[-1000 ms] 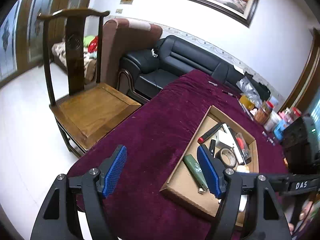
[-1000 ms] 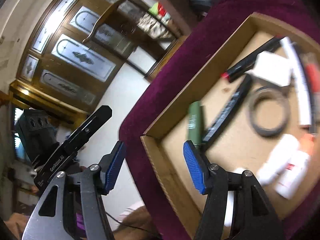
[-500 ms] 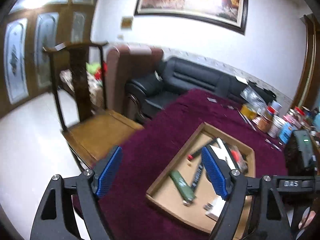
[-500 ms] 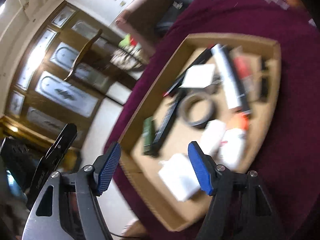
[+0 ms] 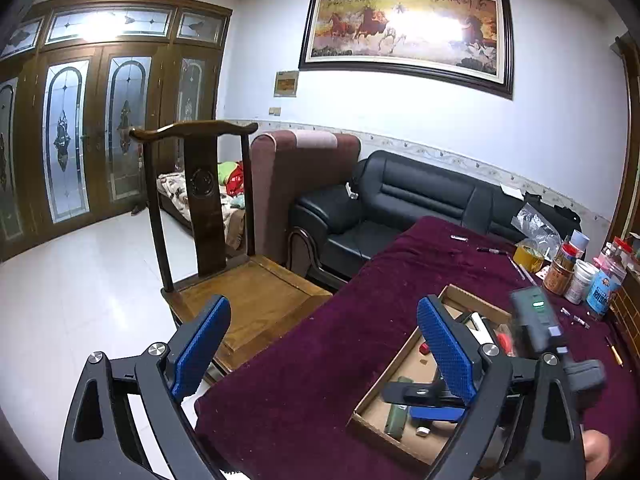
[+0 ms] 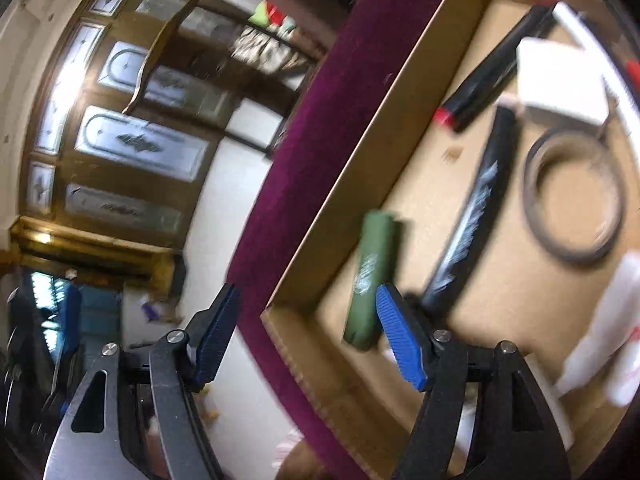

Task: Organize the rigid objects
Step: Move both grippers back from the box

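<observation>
Left gripper (image 5: pixel 324 348) held high over near edge of maroon-clothed table (image 5: pixel 320 360), jaws spread wide, nothing between blue pads

Right gripper (image 6: pixel 308 336) low over near-left corner of cardboard tray (image 6: pixel 360 184), jaws wide apart, empty; right finger inside tray, left finger outside beyond table edge

In tray: green cylinder (image 6: pixel 370 276) just beside right pad, black comb-like stick (image 6: pixel 476 212) next to it, red-tipped black marker (image 6: pixel 492 76), grey tape ring (image 6: pixel 572 196), white block (image 6: pixel 560 80); view blurred

Wooden chair (image 5: pixel 224 264) beside table
</observation>
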A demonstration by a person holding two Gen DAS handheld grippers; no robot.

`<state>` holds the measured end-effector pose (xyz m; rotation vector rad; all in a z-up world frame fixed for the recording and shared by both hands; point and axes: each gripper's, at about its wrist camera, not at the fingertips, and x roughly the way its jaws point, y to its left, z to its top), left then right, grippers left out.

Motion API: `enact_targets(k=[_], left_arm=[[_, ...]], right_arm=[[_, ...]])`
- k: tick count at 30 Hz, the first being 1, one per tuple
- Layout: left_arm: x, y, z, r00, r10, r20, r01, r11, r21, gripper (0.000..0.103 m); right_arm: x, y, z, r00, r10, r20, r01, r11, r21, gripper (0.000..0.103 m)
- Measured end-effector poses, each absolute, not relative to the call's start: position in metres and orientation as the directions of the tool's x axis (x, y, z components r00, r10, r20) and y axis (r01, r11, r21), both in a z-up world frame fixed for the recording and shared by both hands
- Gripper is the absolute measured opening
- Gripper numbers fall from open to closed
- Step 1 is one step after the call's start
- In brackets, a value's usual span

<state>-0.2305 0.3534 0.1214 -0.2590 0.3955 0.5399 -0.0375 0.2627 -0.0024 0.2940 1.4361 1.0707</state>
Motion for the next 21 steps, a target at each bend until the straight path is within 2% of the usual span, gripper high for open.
enact_targets(k=[2,5,7,8,10,11,12,15,17,21], left_arm=[[-0.226,0.348,0.12,0.772,0.46,-0.438,-0.553,0.826,-0.107,0.095],[-0.223,0.329,0.126,0.747,0.531,-0.399,-0.59,0.806,-0.033,0.096],[-0.227,0.309,0.136,0.761,0.564,-0.321,-0.599,0.801,-0.011,0.102],[-0.231,0.299,0.14,0.781,0.561,-0.275,-0.587,0.81,-0.014,0.102],[-0.237,0.278,0.145,0.819,0.534,-0.21,-0.553,0.832,-0.042,0.102],[-0.235,0.268,0.147,0.857,0.479,-0.191,-0.499,0.863,-0.073,0.102],[-0.232,0.264,0.147,0.876,0.44,-0.198,-0.463,0.882,-0.084,0.102],[-0.208,0.244,0.139,0.893,0.32,-0.317,-0.36,0.93,-0.074,0.102],[-0.198,0.235,0.131,0.881,0.306,-0.361,-0.35,0.935,-0.06,0.102],[-0.185,0.219,0.112,0.828,0.358,-0.432,-0.394,0.919,0.007,0.102]], right_arm=[[-0.039,0.254,0.003,-0.193,0.754,-0.628,-0.418,0.516,0.748,0.071],[-0.045,0.225,0.026,-0.06,0.75,-0.659,-0.486,0.554,0.676,0.071],[-0.056,0.196,0.046,0.081,0.741,-0.667,-0.539,0.596,0.596,0.071],[-0.065,0.18,0.058,0.189,0.723,-0.664,-0.563,0.634,0.53,0.071],[-0.083,0.155,0.074,0.39,0.665,-0.637,-0.579,0.715,0.391,0.076],[-0.094,0.144,0.08,0.488,0.62,-0.614,-0.568,0.76,0.316,0.084],[-0.098,0.133,0.083,0.547,0.587,-0.597,-0.554,0.788,0.268,0.085],[-0.113,0.113,0.076,0.646,0.494,-0.582,-0.486,0.854,0.186,0.085],[-0.116,0.097,0.065,0.643,0.46,-0.613,-0.456,0.872,0.176,0.084],[-0.126,0.065,0.048,0.678,0.341,-0.651,-0.405,0.913,0.056,0.084]])
